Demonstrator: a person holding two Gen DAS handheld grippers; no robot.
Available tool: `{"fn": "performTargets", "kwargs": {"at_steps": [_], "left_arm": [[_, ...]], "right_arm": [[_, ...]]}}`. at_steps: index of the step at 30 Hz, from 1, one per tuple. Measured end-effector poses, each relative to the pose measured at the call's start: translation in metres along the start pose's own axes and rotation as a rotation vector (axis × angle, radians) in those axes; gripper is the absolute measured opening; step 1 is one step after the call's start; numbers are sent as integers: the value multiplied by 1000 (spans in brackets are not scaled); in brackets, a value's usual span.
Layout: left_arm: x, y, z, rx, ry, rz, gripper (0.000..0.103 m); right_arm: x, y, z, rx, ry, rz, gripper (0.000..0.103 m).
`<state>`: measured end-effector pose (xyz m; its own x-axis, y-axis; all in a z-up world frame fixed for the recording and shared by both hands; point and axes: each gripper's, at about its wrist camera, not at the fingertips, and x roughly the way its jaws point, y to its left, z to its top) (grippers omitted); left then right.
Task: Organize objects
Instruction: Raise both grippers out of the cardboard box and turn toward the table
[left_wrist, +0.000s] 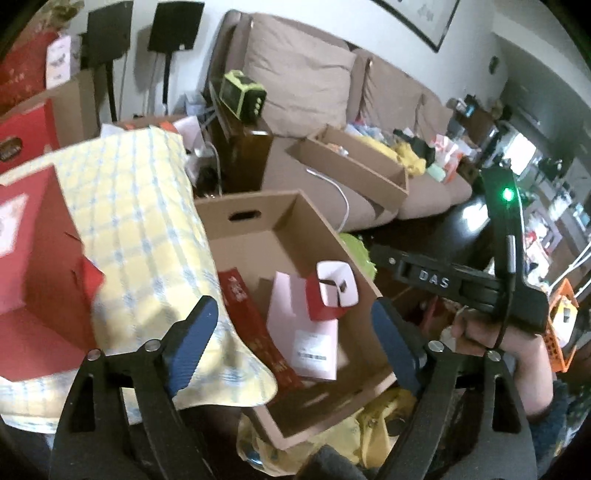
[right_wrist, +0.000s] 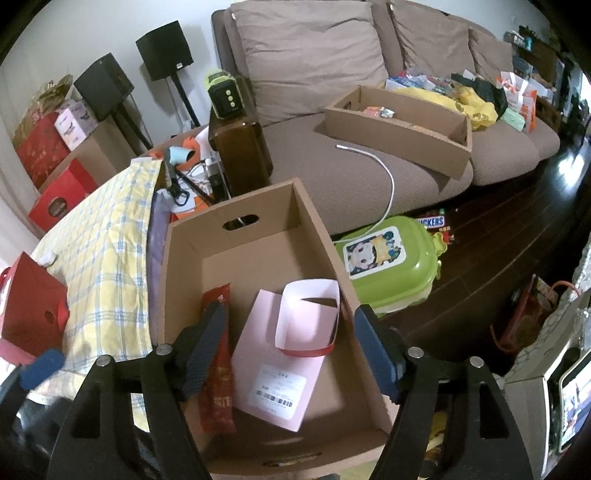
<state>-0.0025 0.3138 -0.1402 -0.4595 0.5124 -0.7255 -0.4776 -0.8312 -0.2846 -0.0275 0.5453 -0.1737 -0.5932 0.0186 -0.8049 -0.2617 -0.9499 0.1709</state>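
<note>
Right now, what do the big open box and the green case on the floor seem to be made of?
Big open box: corrugated cardboard, matte brown, by its folded walls and punched handle slot. Green case: probably moulded plastic, smooth and slightly glossy, with rounded edges and a printed picture label on the lid.

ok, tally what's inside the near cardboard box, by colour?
Red: 2, the flat packet and the small open-topped box, white inside
Pink: 1, the flat bag with a barcode label
Total: 3, all in the cardboard box
</note>
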Motion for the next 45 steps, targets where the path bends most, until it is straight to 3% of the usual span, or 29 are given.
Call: {"fn": "performTargets", "kwargs": {"at_steps": [6, 12, 20, 24, 29, 35, 40, 45], "left_arm": [[-37, 11, 14, 5, -124, 35, 85], [-75, 17, 25, 29, -253, 101, 90], [-118, 46, 32, -4, -367, 228, 92], [-140, 70, 37, -62, -440, 290, 103], [-159, 96, 41, -109, -471, 319, 103], [-183, 122, 42, -183, -495, 293, 103], [-199, 138, 44, -199, -496, 379, 103], [-216, 170, 43, -291, -480, 441, 103]], "right_arm": [[-13, -1, 5, 5, -46, -10, 82], [-29, 3, 9, -7, -119, -43, 102], [-42, 5, 11, -30, -149, -59, 102], [-49, 8, 12, -36, -164, -57, 102], [-55, 19, 12, -64, -171, -52, 102], [-64, 37, 10, -133, -176, -52, 102], [-76, 49, 9, -165, -192, -35, 102], [-91, 61, 8, -197, -216, -27, 102]]}}
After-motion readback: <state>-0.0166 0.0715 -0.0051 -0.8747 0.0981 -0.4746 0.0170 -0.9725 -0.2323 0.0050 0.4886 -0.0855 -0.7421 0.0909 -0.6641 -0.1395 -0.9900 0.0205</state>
